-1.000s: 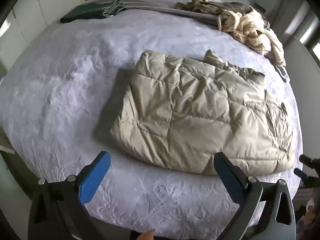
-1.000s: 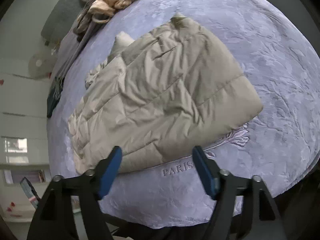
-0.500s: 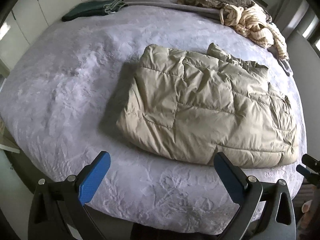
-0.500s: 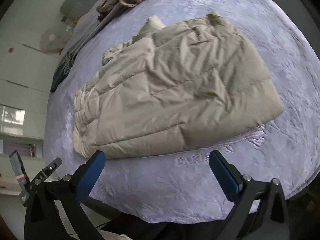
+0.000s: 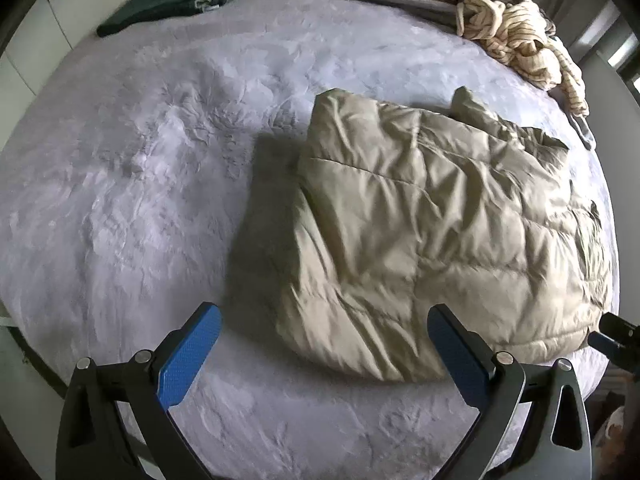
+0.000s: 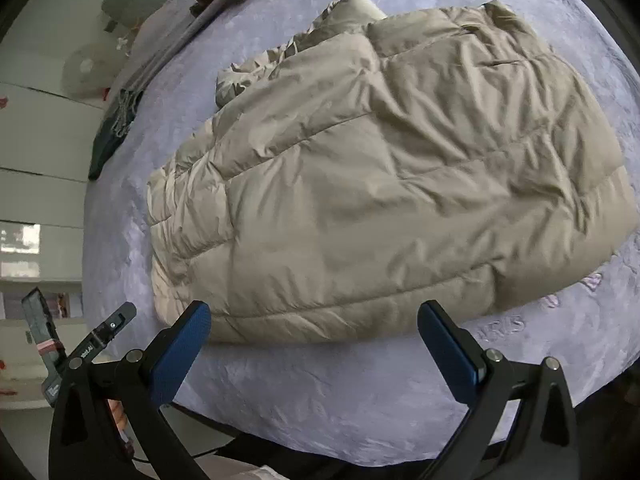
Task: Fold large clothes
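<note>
A beige quilted puffer jacket (image 5: 432,232) lies folded over on the lavender bed cover (image 5: 152,184). In the right wrist view the same jacket (image 6: 380,184) fills the middle, its near hem running between the fingers. My left gripper (image 5: 324,320) is open, hovering over the jacket's near left corner with nothing between its blue pads. My right gripper (image 6: 314,316) is open wide above the near hem, also holding nothing. The tip of the right gripper (image 5: 616,340) shows at the right edge of the left wrist view. Part of the left gripper (image 6: 108,332) shows at lower left in the right wrist view.
A pile of cream and brown clothes (image 5: 516,36) lies at the far right of the bed. A dark green folded garment (image 5: 160,12) lies at the far left. White cupboard doors (image 6: 36,152) stand beyond the bed. The bed's near edge (image 6: 320,436) runs just under the grippers.
Both grippers have moved in closer over the jacket, which now looks larger. The right gripper's jaws went from partly open to wide. The jacket has not moved.
</note>
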### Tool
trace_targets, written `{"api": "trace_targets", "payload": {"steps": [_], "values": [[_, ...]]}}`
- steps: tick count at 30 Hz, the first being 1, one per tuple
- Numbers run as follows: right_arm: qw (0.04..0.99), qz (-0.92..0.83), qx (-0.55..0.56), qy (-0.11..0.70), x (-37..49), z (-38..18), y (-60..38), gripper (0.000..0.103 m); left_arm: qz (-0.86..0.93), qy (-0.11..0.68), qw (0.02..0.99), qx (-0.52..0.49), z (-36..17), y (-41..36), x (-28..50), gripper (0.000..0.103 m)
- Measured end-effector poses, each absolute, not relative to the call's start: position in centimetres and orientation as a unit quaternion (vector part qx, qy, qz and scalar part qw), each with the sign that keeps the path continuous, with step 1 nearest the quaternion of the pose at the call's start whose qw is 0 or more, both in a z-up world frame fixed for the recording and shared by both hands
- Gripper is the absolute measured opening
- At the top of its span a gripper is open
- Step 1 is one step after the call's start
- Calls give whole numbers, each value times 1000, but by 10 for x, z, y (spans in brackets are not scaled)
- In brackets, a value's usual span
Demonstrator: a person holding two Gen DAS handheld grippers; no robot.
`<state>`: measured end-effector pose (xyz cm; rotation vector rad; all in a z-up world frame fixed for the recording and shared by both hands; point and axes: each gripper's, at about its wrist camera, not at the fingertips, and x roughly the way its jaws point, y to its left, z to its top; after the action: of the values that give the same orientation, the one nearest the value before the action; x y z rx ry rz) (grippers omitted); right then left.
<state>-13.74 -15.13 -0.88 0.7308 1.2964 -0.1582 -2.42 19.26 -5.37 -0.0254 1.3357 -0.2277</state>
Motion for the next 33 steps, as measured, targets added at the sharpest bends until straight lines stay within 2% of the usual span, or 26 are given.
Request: {"api": "trace_targets", "payload": {"steps": [12,14,15,16,17,18,19,22,26,33], "values": [[734,-105,319,590,-99,-9,-137,102,-132,642,755,-15,-82,193,15,103],[735,-109,316,589,-93,-11,-138,94,-137,645,752,-21,-87,195,20,103],[735,-112,314,590,-89,-12,-138,82,-139,646,750,-26,-89,196,22,103],[734,-113,313,591,-87,-13,-138,64,-144,646,749,-33,-92,198,25,103],[734,-116,313,592,-84,-15,-138,55,-149,647,747,-40,-95,199,29,103],[733,-116,313,592,-82,-17,-139,42,-152,648,745,-45,-98,202,32,103],[733,-117,313,593,-80,-20,-139,36,-154,648,744,-50,-101,205,37,103],[728,-116,318,596,-73,-31,-140,31,-170,650,737,-77,-111,215,50,103],[718,-121,321,606,-66,-50,-143,31,-217,666,703,-127,-135,225,68,103],[715,-123,312,613,-64,-59,-141,31,-298,692,640,-150,-172,206,82,103]]}}
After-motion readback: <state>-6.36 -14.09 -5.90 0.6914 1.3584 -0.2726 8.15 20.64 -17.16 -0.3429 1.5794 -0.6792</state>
